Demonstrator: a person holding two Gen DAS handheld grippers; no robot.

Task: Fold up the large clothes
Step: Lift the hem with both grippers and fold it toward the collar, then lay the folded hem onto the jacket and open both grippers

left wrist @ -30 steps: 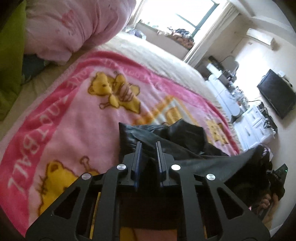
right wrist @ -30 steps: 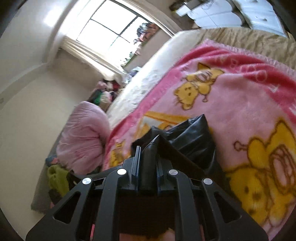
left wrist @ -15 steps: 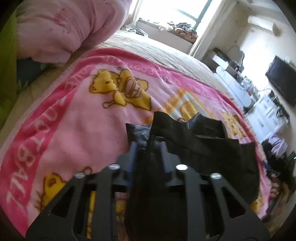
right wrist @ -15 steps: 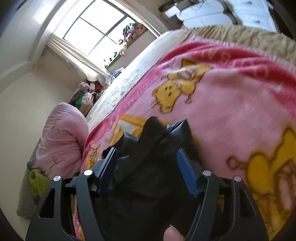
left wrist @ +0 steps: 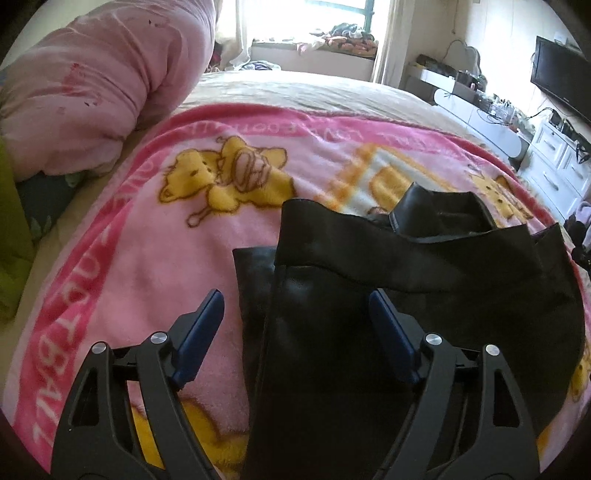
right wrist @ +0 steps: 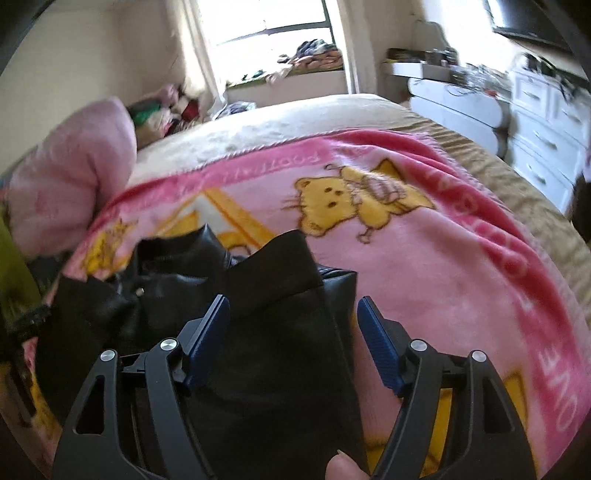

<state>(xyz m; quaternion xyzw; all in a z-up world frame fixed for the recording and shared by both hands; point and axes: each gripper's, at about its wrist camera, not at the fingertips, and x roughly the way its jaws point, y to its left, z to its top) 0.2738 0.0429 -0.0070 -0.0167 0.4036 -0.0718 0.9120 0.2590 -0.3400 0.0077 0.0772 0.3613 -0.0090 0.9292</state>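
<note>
Both wrist views look steeply down, close over the bed; each shows the black garment at frame bottom, window at top.

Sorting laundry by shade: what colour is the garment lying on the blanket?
Black, with a leathery sheen: the garment shows best in the left wrist view.

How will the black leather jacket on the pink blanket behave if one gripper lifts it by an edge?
The jacket will probably droop, since it lies in soft folds. Its glossy surface may slip between the pads. It looks thick, so likely rather heavy for one gripper.
</note>
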